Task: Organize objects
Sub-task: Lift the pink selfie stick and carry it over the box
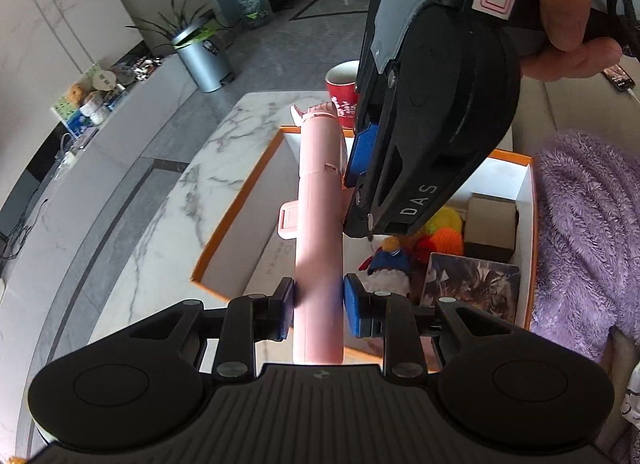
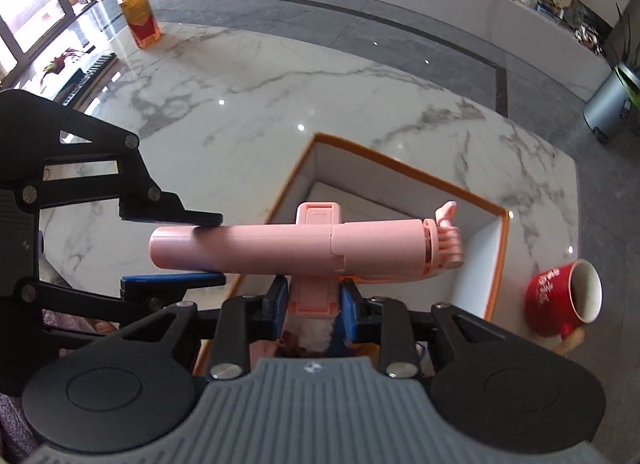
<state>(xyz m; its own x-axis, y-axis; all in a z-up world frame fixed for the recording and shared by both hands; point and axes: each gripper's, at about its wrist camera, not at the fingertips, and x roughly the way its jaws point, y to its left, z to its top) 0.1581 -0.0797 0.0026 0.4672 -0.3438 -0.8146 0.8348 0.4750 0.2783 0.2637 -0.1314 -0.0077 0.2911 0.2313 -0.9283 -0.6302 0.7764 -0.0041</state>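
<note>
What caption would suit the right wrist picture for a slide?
Two handheld grippers, left gripper and right gripper, hold a pink folding stick above an orange-rimmed box.

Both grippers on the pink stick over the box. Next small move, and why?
Probably lower it into the box and let go. The left gripper clamps the pink stick's butt end, and the right gripper grips its middle clip. The stick hangs over the box's bare half; the toys and card lie on the other side, so there looks to be room.
</note>
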